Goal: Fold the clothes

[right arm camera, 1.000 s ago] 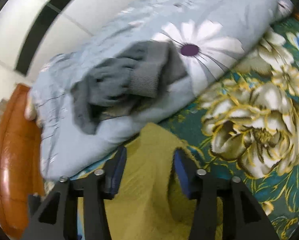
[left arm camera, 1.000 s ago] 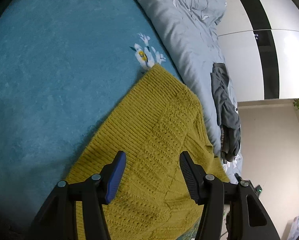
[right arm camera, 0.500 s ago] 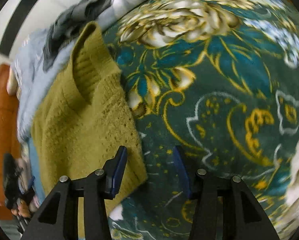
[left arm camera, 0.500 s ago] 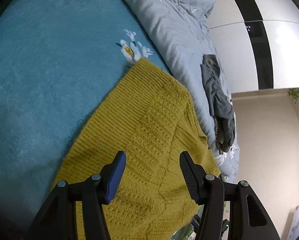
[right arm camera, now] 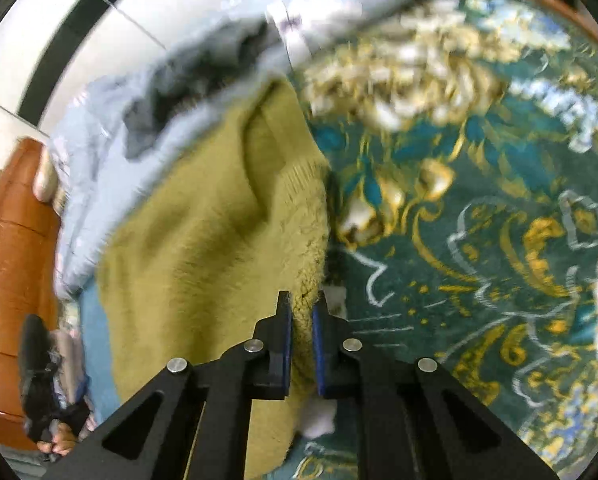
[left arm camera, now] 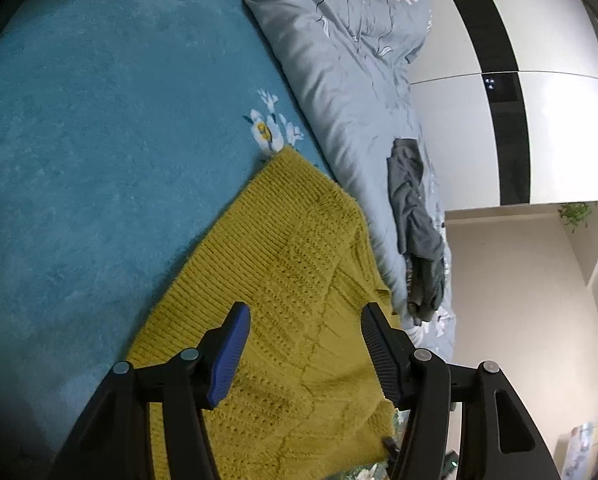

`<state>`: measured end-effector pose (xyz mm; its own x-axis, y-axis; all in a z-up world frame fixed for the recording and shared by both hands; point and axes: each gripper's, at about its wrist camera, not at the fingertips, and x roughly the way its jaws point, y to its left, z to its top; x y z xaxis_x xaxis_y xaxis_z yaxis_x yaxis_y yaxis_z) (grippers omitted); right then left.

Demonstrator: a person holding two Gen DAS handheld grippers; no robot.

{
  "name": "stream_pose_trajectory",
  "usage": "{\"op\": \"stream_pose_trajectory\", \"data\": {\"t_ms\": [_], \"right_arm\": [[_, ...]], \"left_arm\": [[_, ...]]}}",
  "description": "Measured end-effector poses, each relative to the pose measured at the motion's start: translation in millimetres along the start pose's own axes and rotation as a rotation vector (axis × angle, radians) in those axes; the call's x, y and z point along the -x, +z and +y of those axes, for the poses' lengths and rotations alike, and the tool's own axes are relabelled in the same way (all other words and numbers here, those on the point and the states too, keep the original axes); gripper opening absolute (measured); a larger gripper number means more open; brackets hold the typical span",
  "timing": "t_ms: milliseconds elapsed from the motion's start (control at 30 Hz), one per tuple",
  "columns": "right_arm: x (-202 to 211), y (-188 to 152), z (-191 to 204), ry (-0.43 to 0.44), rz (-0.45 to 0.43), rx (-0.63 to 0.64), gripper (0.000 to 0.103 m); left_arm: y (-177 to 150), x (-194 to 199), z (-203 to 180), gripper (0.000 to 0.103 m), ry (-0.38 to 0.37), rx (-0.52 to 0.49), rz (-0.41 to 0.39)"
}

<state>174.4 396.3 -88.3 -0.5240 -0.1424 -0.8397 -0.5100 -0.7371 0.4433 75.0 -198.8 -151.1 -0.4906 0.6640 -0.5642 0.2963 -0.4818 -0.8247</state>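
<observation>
Blurring across the right wrist view, smearing the grey garment (right arm camera: 187, 80) and pale quilt (right arm camera: 99, 128) at far left. Running off the near edge of the left wrist view: yellow sweater (left arm camera: 283, 280). Hiding between the right gripper (right arm camera: 301, 312) pads: the sweater's edge.

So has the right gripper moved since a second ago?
Yes. The right gripper swung away from the grey garment on the quilt to the yellow sweater edge beside the floral blanket, now shut on it.
</observation>
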Motion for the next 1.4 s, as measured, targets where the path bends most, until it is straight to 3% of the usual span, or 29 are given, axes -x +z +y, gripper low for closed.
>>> {"op": "stream_pose_trajectory", "data": {"t_ms": [367, 467, 600, 667, 767, 833, 967, 1167, 1400], "right_arm": [[24.1, -31.1, -71.2, -0.155, -0.003, -0.131, 0.008], [21.9, -20.4, -73.5, -0.153, 0.014, -0.143, 0.008], [28.6, -15.6, -57.1, -0.136, 0.038, -0.033, 0.010], [34.6, -12.1, -52.2, -0.137, 0.048, 0.010, 0.016], [51.6, -0.2, -45.7, -0.195, -0.024, 0.042, 0.023], [54.7, 10.1, -38.2, -0.172, -0.066, 0.033, 0.023], [24.0, 44.6, 5.0, -0.052, -0.073, 0.060, 0.023], [-66.0, 65.2, 117.6, 0.110, 0.082, 0.213, 0.027], [-151.6, 87.5, 219.6, 0.089, 0.185, 0.426, 0.044]], "left_arm": [[-2.2, 7.3, -1.7, 0.063, -0.028, -0.010, 0.007], [0.8, 8.1, 4.3, 0.063, -0.034, 0.016, 0.000], [0.0, 5.2, 3.7, 0.064, -0.030, 0.005, -0.003], [-1.2, 2.3, 0.8, 0.064, -0.024, -0.015, 0.004], [-3.1, -0.4, -6.1, 0.064, -0.011, -0.056, 0.003], [-4.6, -1.7, -11.6, 0.064, 0.004, -0.091, -0.003], [-9.4, -8.4, -25.1, 0.064, 0.099, -0.210, -0.029], [-20.4, -39.7, -29.2, 0.064, 0.250, -0.320, 0.021], [-34.2, -85.1, -25.7, 0.064, 0.333, -0.378, 0.164]]}}
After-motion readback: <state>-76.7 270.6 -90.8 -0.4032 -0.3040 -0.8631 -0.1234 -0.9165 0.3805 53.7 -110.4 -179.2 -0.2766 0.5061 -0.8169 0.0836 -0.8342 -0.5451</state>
